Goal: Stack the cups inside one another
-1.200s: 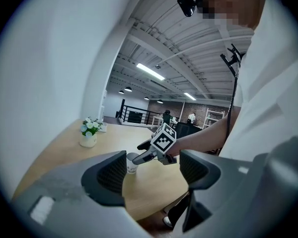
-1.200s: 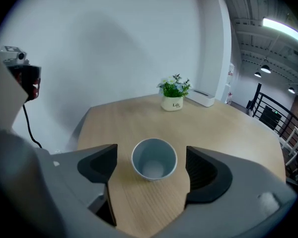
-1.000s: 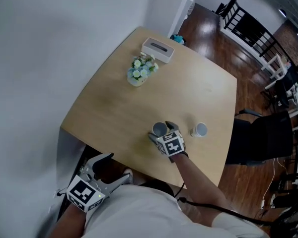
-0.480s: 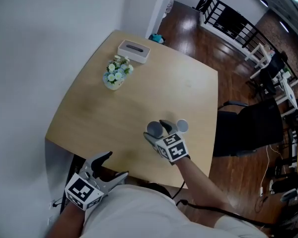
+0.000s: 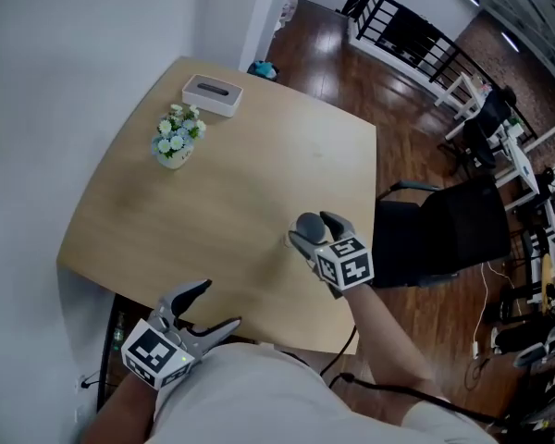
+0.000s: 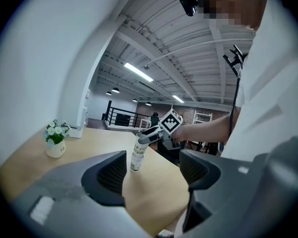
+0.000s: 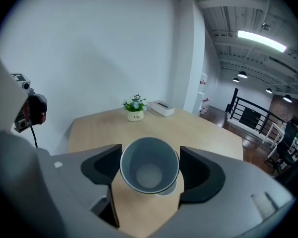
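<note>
Carried over, the held cup (image 7: 149,170), clamped in the right gripper (image 5: 319,226), hangs right over the standing cup (image 6: 134,164), which a tilted release could topple; the left gripper (image 5: 218,305) gapes empty, well away.

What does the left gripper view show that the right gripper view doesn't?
Only the left gripper view: a side look at the right gripper holding a cup over a second cup that stands on the table, plus the left gripper, its jaws apart and empty. Only the right gripper view: the cup's empty inside, clamped between the right gripper's jaws. Both: the table, both cups and the flower pot.
</note>
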Tool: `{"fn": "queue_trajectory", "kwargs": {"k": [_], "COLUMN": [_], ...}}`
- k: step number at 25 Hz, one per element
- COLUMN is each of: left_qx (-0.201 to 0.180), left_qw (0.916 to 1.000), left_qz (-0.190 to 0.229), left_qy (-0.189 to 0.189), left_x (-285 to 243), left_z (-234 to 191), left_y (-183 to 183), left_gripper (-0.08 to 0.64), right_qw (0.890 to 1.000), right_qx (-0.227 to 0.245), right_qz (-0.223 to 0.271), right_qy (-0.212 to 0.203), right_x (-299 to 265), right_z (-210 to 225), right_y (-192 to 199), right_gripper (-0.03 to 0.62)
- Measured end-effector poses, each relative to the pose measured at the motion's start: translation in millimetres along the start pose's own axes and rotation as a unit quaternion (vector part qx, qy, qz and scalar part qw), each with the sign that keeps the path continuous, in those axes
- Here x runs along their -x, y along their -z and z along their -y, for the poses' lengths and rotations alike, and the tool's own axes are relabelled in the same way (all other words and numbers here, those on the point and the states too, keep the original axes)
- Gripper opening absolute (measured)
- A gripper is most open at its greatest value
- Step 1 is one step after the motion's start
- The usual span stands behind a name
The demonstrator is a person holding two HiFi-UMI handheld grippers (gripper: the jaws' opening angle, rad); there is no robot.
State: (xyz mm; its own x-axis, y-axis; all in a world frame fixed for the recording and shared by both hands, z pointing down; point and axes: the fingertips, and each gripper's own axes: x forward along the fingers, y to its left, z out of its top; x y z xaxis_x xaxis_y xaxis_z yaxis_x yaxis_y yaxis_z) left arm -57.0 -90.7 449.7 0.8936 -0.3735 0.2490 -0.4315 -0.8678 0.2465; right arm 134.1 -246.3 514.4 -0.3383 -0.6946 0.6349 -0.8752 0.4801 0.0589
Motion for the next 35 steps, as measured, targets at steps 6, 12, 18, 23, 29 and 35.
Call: {"fn": "queue_trajectory", "kwargs": {"k": [6, 12, 18, 23, 29, 35], "left_qx": [0.013, 0.022, 0.035, 0.052, 0.067, 0.054], "left_qw": [0.9995, 0.9973, 0.9936, 0.9886, 0.9824, 0.9848], "left_qz": [-0.001, -0.010, -0.013, -0.017, -0.024, -0.024], "left_qy": [-0.029, -0.069, -0.107, -0.140, -0.173, -0.164], "left_x": [-13.1, -18.3, -25.1, -34.9, -35.9, -19.6], "left_z": [11.7, 26.9, 59.5, 92.9, 129.8, 161.6], "left_y": [6.9, 9.9, 17.5, 33.8, 45.1, 47.6], "left_gripper": [0.351, 0.351, 0.350, 0.350, 0.350, 0.350], "right_qw": [1.000, 0.999, 0.998, 0.995, 0.987, 0.985], "right_qx": [0.000, 0.006, 0.006, 0.018, 0.026, 0.017], "right_qz": [-0.002, -0.018, -0.007, 0.014, 0.029, 0.047], "right_qy": [-0.008, -0.035, -0.056, -0.096, -0.154, -0.163], "right_x": [-11.5, -31.1, -23.0, 11.0, 71.5, 147.0], "right_z": [28.5, 33.4, 37.2, 27.6, -12.7, -53.4], "right_y": [19.4, 42.2, 58.2, 73.9, 105.2, 128.8], "right_gripper": [0.370, 0.374, 0.376, 0.377, 0.377, 0.380]}}
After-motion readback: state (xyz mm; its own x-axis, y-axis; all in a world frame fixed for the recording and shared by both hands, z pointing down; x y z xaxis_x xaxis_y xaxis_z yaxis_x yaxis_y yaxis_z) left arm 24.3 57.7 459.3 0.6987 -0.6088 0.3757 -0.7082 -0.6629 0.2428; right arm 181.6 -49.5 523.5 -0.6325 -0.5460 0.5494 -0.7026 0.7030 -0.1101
